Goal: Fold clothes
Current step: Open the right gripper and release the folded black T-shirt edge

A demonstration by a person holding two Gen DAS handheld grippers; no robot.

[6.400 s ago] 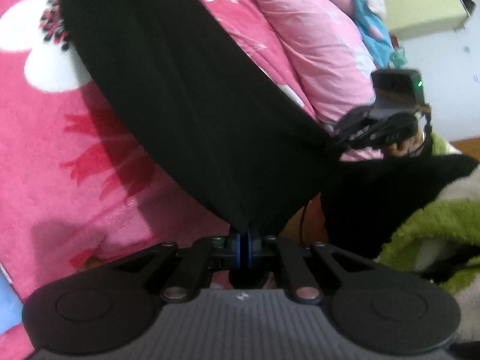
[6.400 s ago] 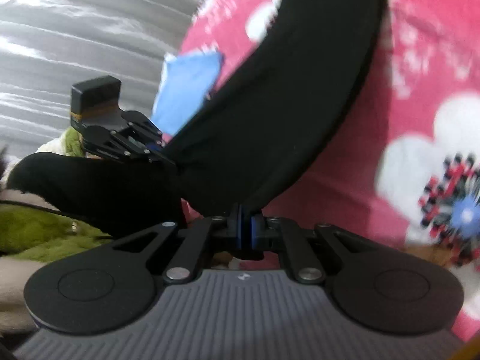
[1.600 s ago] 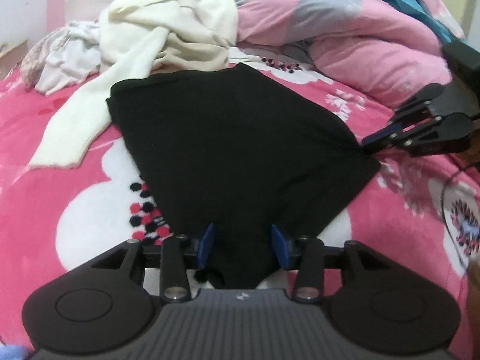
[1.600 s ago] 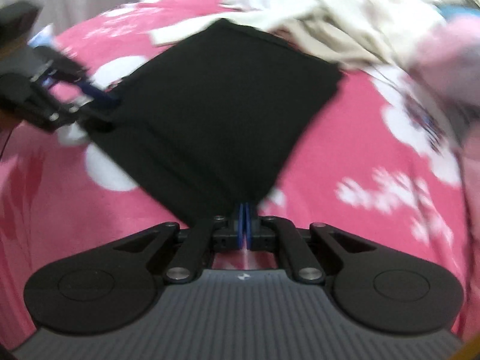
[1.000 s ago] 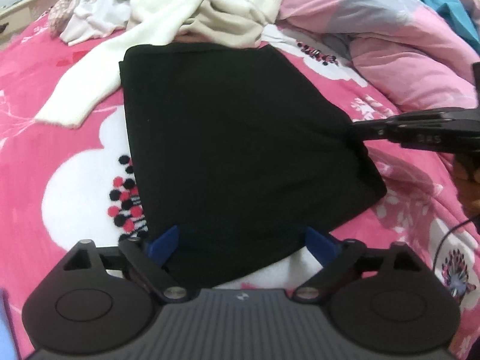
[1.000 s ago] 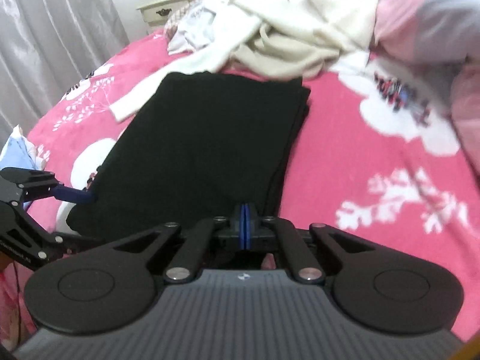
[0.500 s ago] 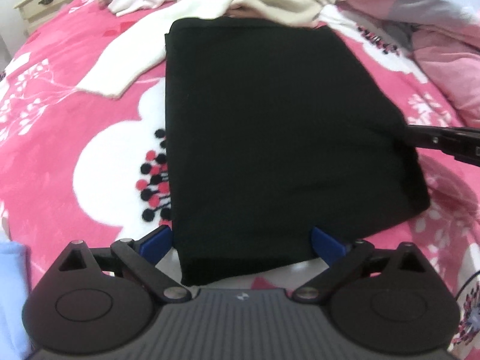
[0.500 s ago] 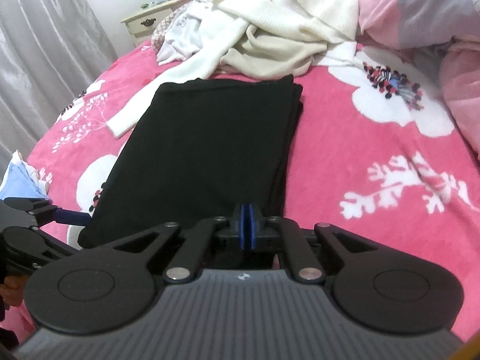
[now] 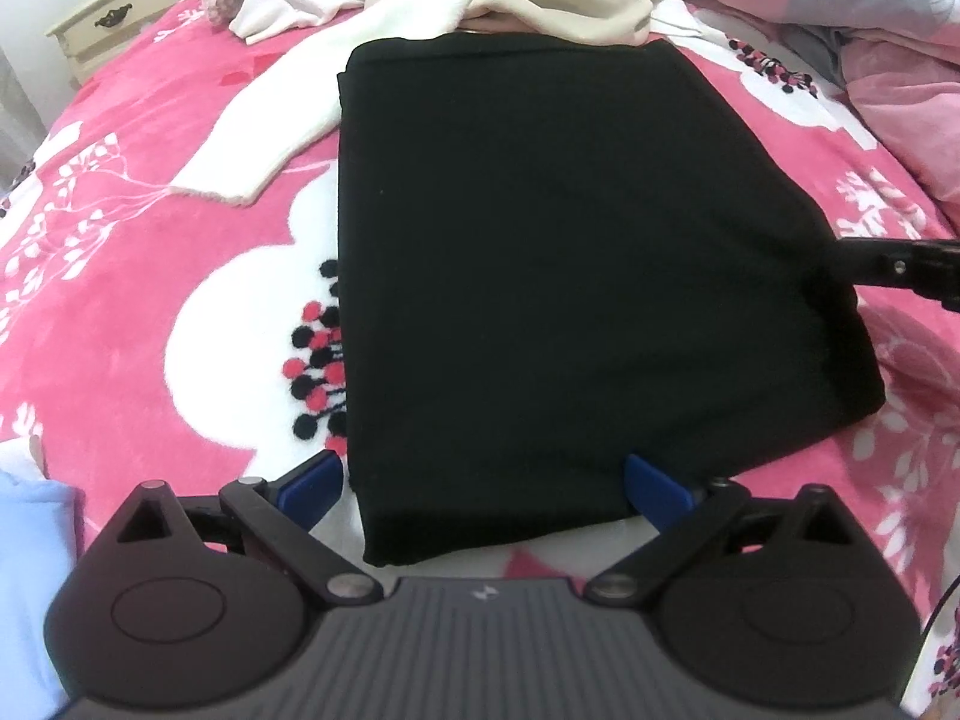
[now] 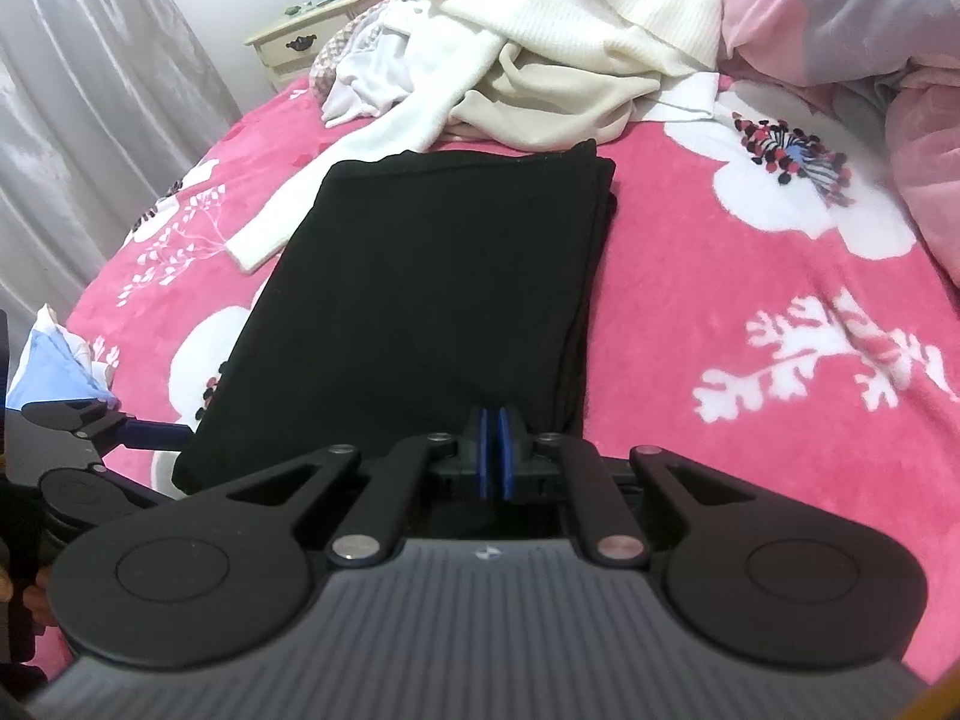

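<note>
The black garment (image 9: 558, 276) lies flat on the pink bed (image 9: 120, 252), in the middle of both views, folded into a neat block with stacked layers on its right edge. This one looks almost done. The left tongs (image 9: 486, 483) are wide apart at the near edge and grip nothing. The right tongs (image 10: 493, 453) are pinched shut at the near right corner; I cannot tell if cloth is caught. A heap of cream clothes (image 10: 570, 54), top middle, is still not folded.
</note>
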